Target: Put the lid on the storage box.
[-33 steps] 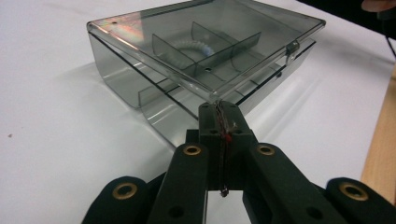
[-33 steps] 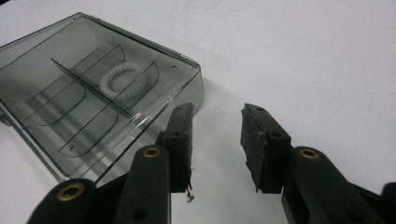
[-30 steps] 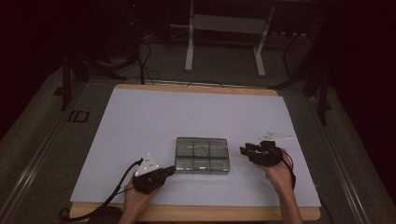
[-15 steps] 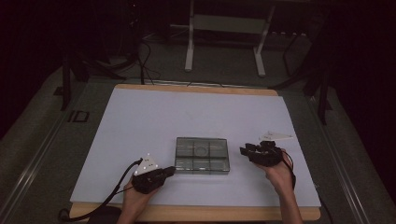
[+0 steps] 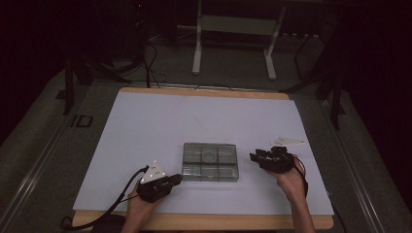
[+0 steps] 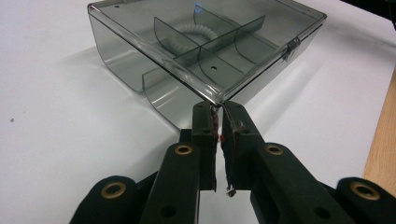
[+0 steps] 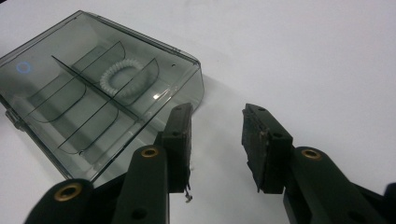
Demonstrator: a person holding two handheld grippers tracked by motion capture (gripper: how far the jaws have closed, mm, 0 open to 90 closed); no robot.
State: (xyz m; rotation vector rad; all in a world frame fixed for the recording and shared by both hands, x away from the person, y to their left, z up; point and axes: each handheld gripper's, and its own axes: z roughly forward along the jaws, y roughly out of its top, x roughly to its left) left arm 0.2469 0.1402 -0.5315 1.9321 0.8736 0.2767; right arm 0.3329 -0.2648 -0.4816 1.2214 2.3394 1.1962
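High view: white table (image 5: 145,126) with the smoky clear box (image 5: 210,161) near the front edge, sitting between my two grippers. That view hides the contents; the right gripper view shows a white coiled hair tie (image 7: 123,74) in one compartment. Box is shallow, lid down, split by dividers into compartments, small latch (image 6: 292,45) on one long side. My left gripper (image 6: 218,113) has its jaws nearly closed, tips at the box's near lid corner; can't tell if they pinch it. My right gripper (image 7: 215,125) is open wide, holding nothing, just beside the box's corner.
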